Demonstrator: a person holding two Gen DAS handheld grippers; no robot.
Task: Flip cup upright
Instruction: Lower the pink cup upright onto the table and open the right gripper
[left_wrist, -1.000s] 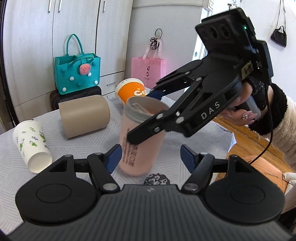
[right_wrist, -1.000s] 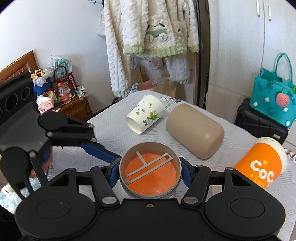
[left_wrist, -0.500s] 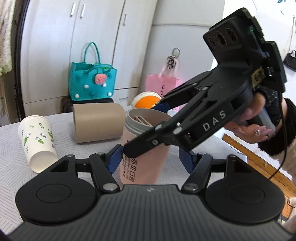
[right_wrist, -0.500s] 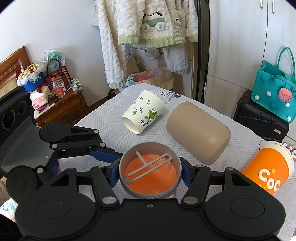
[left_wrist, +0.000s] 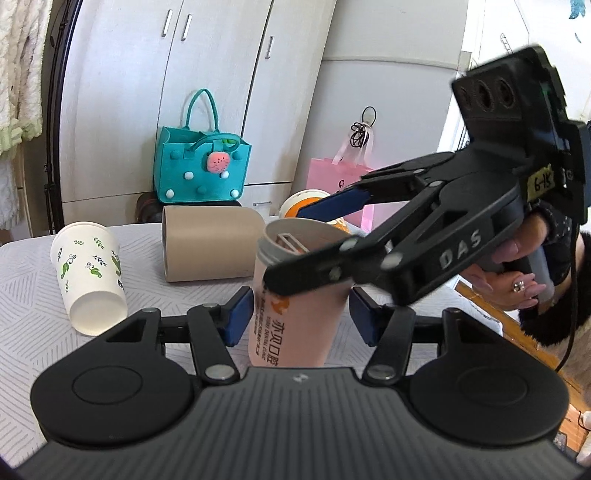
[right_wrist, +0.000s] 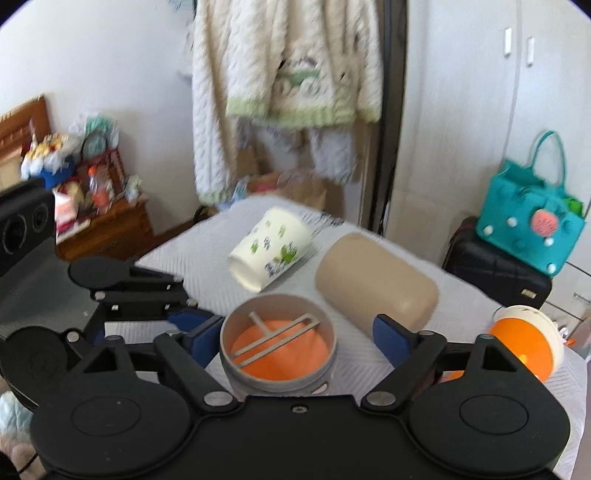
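Note:
A pink cup with a grey rim (left_wrist: 295, 295) stands upright on the white tablecloth, mouth up; its orange inside shows in the right wrist view (right_wrist: 277, 341). My left gripper (left_wrist: 301, 317) has its blue pads either side of the cup body with small gaps, so it is open. My right gripper (right_wrist: 291, 336) straddles the cup's rim from above; its right pad stands well clear of the rim, so it is open. The right gripper also shows in the left wrist view (left_wrist: 314, 243).
A white leaf-print paper cup (left_wrist: 90, 277) and a tan cup (left_wrist: 212, 247) lie on their sides behind. An orange cup (right_wrist: 524, 343) lies at the right. A teal bag (left_wrist: 203, 170) and a pink bag (left_wrist: 343, 177) stand beyond the table (left_wrist: 29, 280).
My right gripper has opened and let go of the pink cup's rim. The cup now stands upright instead of tilted. Both views have shifted slightly.

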